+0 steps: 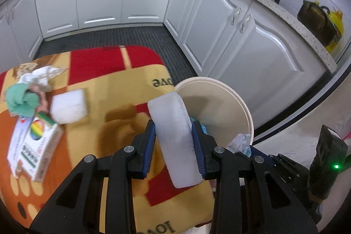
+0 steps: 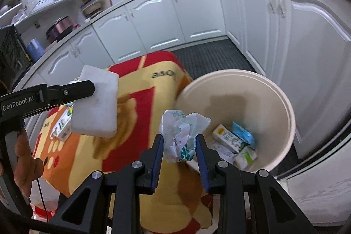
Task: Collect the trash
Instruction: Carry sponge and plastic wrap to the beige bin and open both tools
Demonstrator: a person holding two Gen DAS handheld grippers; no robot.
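The left gripper clamps a white foam block whose far end reaches the bin rim, hiding part of the inside. The right gripper pinches crumpled wrappers just short of the bin, where blurred cartons lie. Left of both, more litter sits smeared by motion.

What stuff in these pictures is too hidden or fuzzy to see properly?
- Bottom of the trash bin: in the left wrist view, the white foam block in the left gripper covers it.
- Writing on the crumpled wrapper held by the right gripper: right wrist view, too creased and blurred.
- Print on the rainbow box: left wrist view, blurred.
- Blanket lettering: cut off by the foam and bin.
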